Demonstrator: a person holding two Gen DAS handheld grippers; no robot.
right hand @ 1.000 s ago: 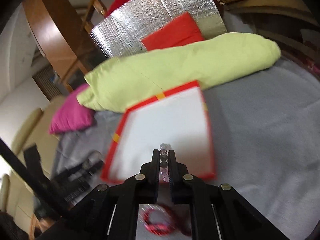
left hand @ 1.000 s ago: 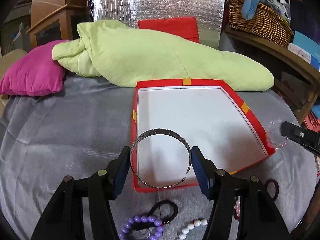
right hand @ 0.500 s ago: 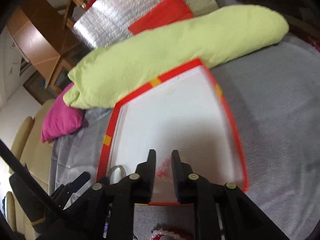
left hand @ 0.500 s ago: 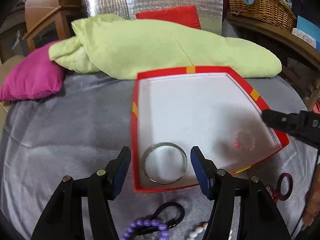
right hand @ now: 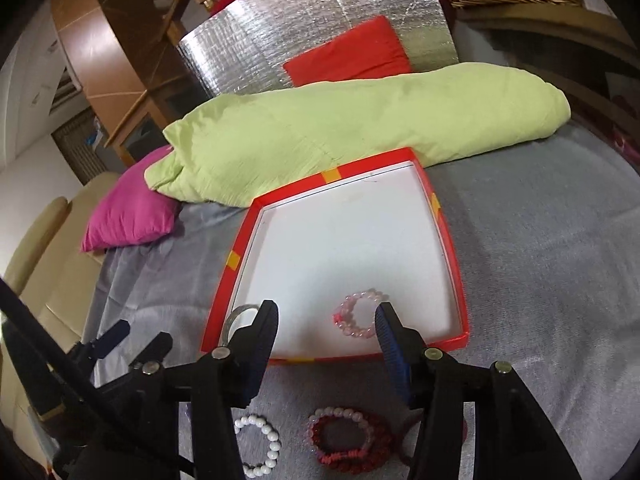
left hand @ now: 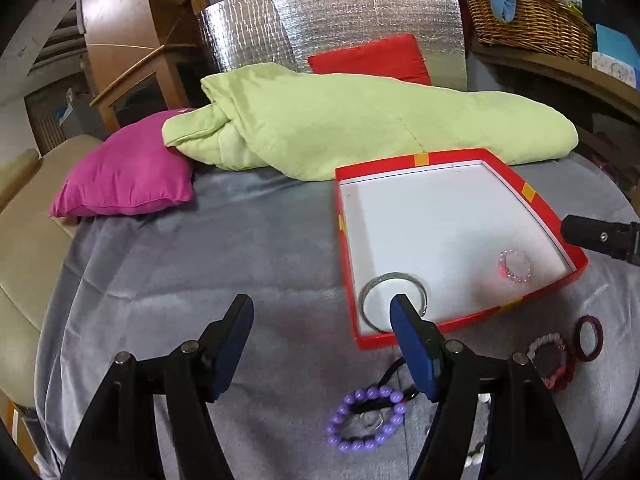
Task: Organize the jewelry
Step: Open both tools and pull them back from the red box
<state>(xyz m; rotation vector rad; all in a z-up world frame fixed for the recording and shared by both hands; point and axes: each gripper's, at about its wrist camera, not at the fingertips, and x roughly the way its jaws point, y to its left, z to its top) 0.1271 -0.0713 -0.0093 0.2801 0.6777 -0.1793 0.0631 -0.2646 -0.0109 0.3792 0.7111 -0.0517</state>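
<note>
Opening both hand-held grippers, left [left hand: 320, 320] & right [right hand: 326, 312], nothing between either's jaws; pink bracelet [right hand: 358, 314] lying in red box [right hand: 452, 240] at 5 o'clock.

Red box [right hand: 452, 256] with a white floor and yellow tape patches on its rim. Inside it, a silver bangle [left hand: 394, 280] and a pale pink bead bracelet [right hand: 358, 314]. In front of the box, purple beads [left hand: 366, 420], white beads [right hand: 260, 446], a dark red bracelet [right hand: 346, 440]. Behind it, a lime-green quilt [left hand: 360, 128], a magenta pillow [left hand: 128, 170], all on grey cloth [left hand: 200, 264].
</note>
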